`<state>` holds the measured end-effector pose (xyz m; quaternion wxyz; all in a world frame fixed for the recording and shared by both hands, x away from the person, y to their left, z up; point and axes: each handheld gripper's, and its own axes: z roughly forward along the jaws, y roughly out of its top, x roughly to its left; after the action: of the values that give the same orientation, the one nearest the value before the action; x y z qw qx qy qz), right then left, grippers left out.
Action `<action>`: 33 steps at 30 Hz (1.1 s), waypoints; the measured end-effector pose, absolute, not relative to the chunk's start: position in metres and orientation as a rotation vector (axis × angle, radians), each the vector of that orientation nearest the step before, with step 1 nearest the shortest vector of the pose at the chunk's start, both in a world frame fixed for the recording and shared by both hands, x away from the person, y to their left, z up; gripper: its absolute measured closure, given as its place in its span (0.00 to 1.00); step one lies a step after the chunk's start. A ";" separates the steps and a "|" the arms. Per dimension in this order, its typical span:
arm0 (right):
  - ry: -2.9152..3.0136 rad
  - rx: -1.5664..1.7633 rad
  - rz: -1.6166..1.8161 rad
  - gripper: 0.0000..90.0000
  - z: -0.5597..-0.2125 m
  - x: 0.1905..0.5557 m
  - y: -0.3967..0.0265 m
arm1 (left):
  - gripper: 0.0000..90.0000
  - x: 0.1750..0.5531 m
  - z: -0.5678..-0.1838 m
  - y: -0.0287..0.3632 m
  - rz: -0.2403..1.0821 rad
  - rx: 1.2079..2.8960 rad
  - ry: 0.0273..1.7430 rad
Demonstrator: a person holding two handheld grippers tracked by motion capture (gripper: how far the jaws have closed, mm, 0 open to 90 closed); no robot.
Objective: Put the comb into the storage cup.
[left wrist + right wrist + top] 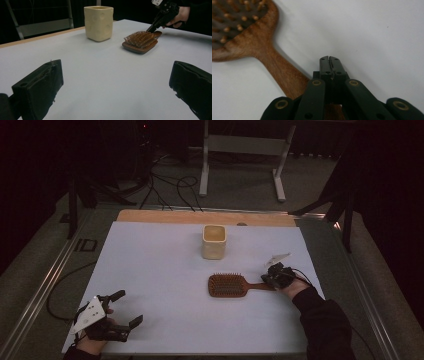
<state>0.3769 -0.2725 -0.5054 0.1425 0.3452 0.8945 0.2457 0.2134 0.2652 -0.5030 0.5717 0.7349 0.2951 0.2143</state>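
Note:
A wooden paddle hairbrush (227, 285) lies bristles up right of the table's middle, its handle pointing right. My right gripper (265, 279) rests over that handle with its jaws pressed together and nothing between them. In the right gripper view the gripper (329, 60) has its tips meeting just above the handle of the hairbrush (249, 37), which runs under them. My left gripper (129, 308) sits at the near left corner, open and empty. In the left gripper view this gripper (116, 82) faces the brush (140, 41) and a cream cup (98, 23).
The cream square cup (214, 241) stands upright behind the brush, towards the table's far edge. A white sheet (160, 270) covers the table, with a wooden strip (200, 216) bare at the back. Beyond it stand a metal frame (240, 145) and floor cables.

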 end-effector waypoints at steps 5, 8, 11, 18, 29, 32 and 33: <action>2.597 0.985 0.708 1.00 -0.503 0.366 -0.272 | 0.00 0.213 -0.503 0.265 0.501 1.722 0.693; 2.606 0.983 0.714 1.00 -0.503 0.358 -0.272 | 0.00 0.213 -0.503 0.265 0.502 1.722 0.691; 2.608 0.985 0.730 1.00 -0.504 0.353 -0.271 | 0.00 0.213 -0.503 0.265 0.502 1.723 0.690; 2.617 0.982 0.744 1.00 -0.505 0.340 -0.268 | 0.00 0.213 -0.503 0.265 0.499 1.720 0.694; 2.636 0.997 0.772 1.00 -0.505 0.316 -0.261 | 0.00 0.213 -0.503 0.265 0.498 1.720 0.696; 2.633 1.010 0.783 1.00 -0.505 0.312 -0.259 | 0.00 0.213 -0.503 0.265 0.499 1.719 0.697; 2.633 1.014 0.785 1.00 -0.505 0.312 -0.259 | 0.00 0.213 -0.503 0.265 0.499 1.720 0.698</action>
<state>0.3116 -0.2590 -0.5051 0.1061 0.3441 0.8940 0.2666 0.2134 0.2648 -0.5027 0.5727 0.7335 0.2978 0.2126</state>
